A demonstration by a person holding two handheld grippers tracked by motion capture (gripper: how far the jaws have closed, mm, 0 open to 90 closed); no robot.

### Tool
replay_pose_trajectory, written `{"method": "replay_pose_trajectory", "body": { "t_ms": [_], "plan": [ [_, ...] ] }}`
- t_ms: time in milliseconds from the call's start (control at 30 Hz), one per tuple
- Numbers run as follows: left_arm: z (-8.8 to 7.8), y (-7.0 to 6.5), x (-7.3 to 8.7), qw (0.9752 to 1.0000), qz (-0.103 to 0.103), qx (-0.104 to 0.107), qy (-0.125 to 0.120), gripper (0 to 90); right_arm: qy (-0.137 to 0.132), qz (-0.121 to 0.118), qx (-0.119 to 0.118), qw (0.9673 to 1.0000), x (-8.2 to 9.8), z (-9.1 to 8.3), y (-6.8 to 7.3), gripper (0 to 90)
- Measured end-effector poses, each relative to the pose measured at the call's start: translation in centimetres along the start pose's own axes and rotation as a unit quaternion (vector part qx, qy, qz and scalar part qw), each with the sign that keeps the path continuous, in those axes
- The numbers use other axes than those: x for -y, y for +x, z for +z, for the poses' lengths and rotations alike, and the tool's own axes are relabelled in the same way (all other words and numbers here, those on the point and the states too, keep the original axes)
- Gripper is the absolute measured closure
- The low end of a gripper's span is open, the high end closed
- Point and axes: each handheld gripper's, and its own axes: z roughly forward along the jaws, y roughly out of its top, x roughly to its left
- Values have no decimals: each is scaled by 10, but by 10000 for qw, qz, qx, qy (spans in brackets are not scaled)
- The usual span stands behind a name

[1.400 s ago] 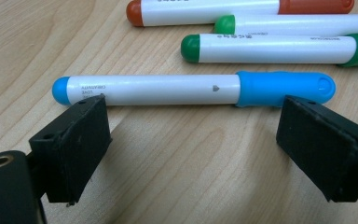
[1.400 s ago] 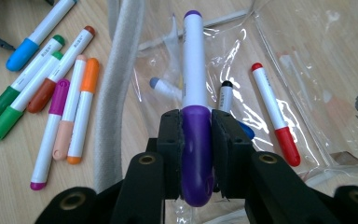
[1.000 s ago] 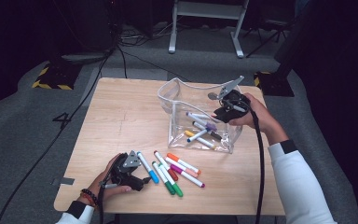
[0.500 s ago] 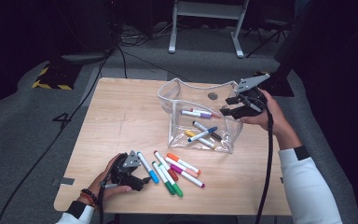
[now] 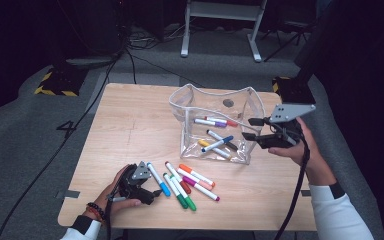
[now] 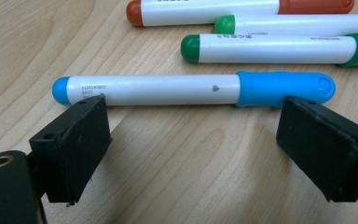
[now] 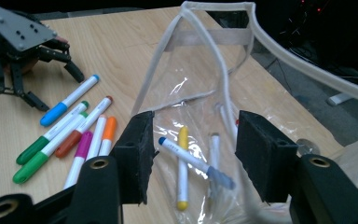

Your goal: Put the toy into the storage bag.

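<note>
Clear soft-plastic pouch [image 5: 215, 127] holding cylindrical markers stands on the pale wood-grain surface [image 5: 130, 125]. Right gripper [image 5: 254, 128], jaws just opening, empty, beside it. Left gripper [image 5: 152, 192], jaws apart, faces the blue-capped marker [image 6: 191, 88].

Table [image 5: 130, 125] matt pale wood; pouch [image 5: 200, 100] clear glossy plastic (creased); markers [image 5: 187, 182] smooth plastic.

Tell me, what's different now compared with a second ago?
The right gripper has pulled back out of the clear pouch toward the table's right edge, its jaws having just been opening, with nothing between them. The left gripper stayed put, open beside the blue marker. The markers on the table and in the pouch lie as before.
</note>
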Motion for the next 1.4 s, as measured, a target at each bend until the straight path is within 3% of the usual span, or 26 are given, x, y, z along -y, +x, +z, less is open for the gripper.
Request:
{"method": "replay_pose_trajectory", "body": {
  "t_ms": [200, 267, 367, 400, 567, 733, 767, 800, 867, 900, 1167, 1400],
  "plan": [
    [0, 0, 0, 10000, -5, -3, -4, 102, -10, -160, -24, 9999, 20, 6, 30, 468],
    [0, 0, 0, 10000, -5, -11, 2, 102, 19, -213, -145, 9997, 26, 13, 41, 469],
    [0, 0, 0, 10000, -17, -13, -5, 102, 28, -241, -178, 9995, 32, 20, 48, 480],
    [0, -1, 0, 10000, -19, -9, -2, 102, 122, -298, -271, 9991, 38, 32, 56, 525],
    [0, -1, 0, 10000, -10, -9, -7, 102, 406, -359, -573, 9969, 51, 64, 69, 532],
    [0, -1, 0, 10000, -10, -6, -8, 102, 375, -31, -977, 9945, 64, 103, 72, 550],
    [0, -1, 0, 10000, -10, -6, -8, 102, 375, -31, -977, 9945, 64, 103, 72, 550],
    [0, -1, 0, 10000, -11, -6, -8, 102, 406, 19, -1123, 9928, 68, 119, 74, 576],
    [0, -1, 0, 10000, -7, -8, -8, 102, 419, 6, -1122, 9928, 69, 124, 75, 585],
    [0, -1, 0, 10000, -12, -3, -4, 102, 527, -65, -1051, 9930, 68, 138, 78, 614],
    [0, -1, 0, 10000, -10, 5, -4, 102, 786, -357, -974, 9915, 63, 182, 89, 639],
    [0, -1, 0, 10000, 0, 12, -5, 102, 945, -356, -924, 9906, 62, 206, 90, 642]
  ]
}}
